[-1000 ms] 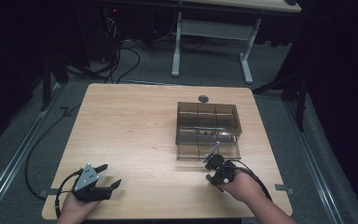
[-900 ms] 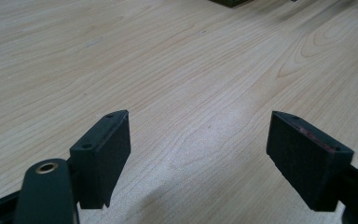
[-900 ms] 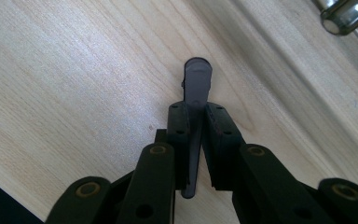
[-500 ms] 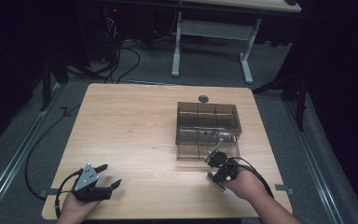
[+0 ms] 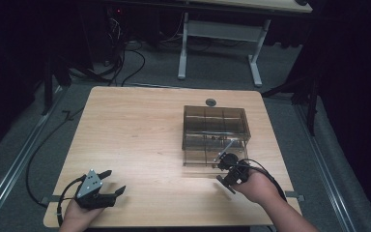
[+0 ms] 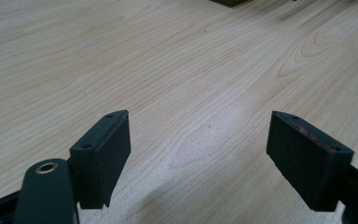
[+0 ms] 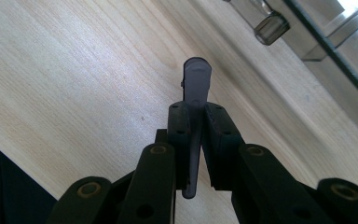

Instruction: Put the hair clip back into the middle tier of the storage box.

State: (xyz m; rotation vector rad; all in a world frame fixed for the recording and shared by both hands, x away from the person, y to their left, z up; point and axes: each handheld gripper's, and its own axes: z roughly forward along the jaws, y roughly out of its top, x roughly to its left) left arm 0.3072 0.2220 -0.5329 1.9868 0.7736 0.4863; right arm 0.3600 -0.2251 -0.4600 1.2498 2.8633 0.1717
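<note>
A smoky transparent compartment box [image 5: 215,108] stands on the right half of the wooden table [image 5: 135,130]. My right gripper [image 5: 223,161] is at the box's near right corner, shut on a thin grey plastic strip [image 7: 196,77]. The strip's rounded end sticks out past the pads [image 7: 182,126] over the table. The box's edge [image 7: 335,42] lies just beyond. My left gripper [image 5: 115,181] rests near the table's front left corner. Its jaws stand wide open with only bare wood between them [image 6: 198,158].
A round grey grommet [image 5: 211,102] sits in the tabletop behind the box. Cables trail off the table's left edge to the floor. A white desk frame [image 5: 220,34] stands beyond the table.
The right gripper has edged slightly toward the box with the strip in it. The left gripper has not moved.
</note>
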